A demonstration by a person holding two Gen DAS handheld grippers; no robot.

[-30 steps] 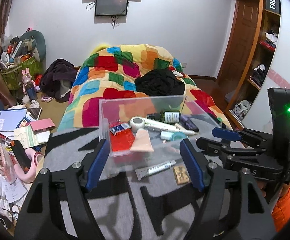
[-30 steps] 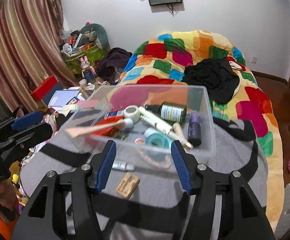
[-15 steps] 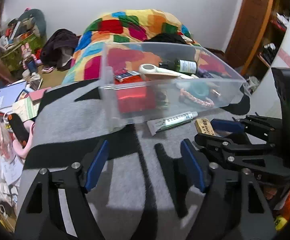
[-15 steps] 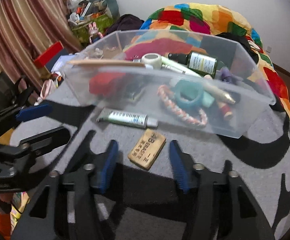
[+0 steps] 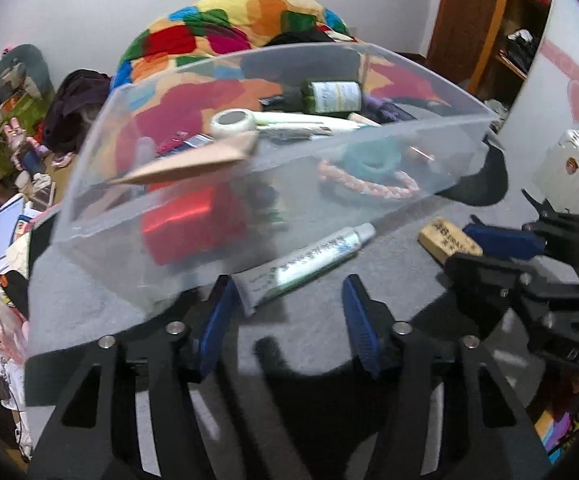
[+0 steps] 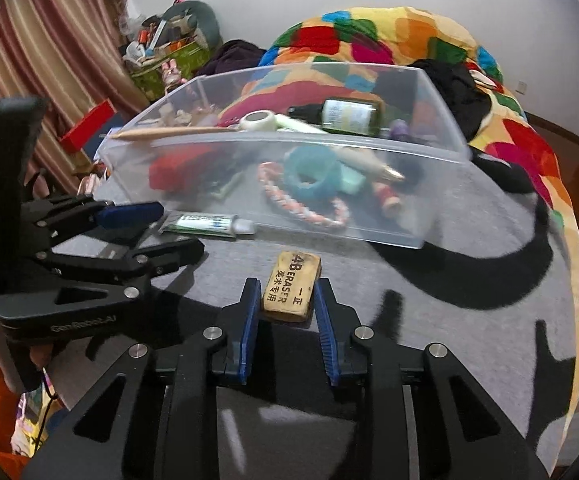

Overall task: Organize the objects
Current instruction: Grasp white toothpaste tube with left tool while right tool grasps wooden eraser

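Left wrist view: the left gripper (image 5: 287,312) hangs low over the grey blanket (image 5: 317,332), its blue fingers (image 5: 217,316) spread wide with nothing between them. The tube (image 5: 305,262) lies slantwise just ahead, its flat crimped end beside the left finger and its cap pointing toward the bin (image 5: 249,184). The tube lies close along the bin's near wall; whether it touches cannot be told. The bin is clear plastic and holds a green bottle (image 5: 329,97), a red box (image 5: 193,226), a braided ring (image 5: 365,184) and a teal ring (image 5: 373,156). To the right the eraser (image 5: 447,240) lies on the blanket, with the right gripper (image 5: 485,248) reaching in from that edge around it. Bare blanket lies between tube and eraser.

Right wrist view: the right gripper (image 6: 287,300) sits down on the blanket (image 6: 429,300) with its fingers (image 6: 249,312) narrowed to either side of the eraser (image 6: 291,286). The left finger looks to touch the eraser's side and the right one sits just beside it; a firm grip cannot be told. The eraser lies flat, print upward, apart from the bin (image 6: 369,216), with a strip of blanket between them. The tube (image 6: 205,224) lies along the foot of the bin's near wall. The left gripper (image 6: 161,232) comes in from the left with its fingers apart, tips near the tube's flat end. Right of the eraser the blanket is open to its far edge.
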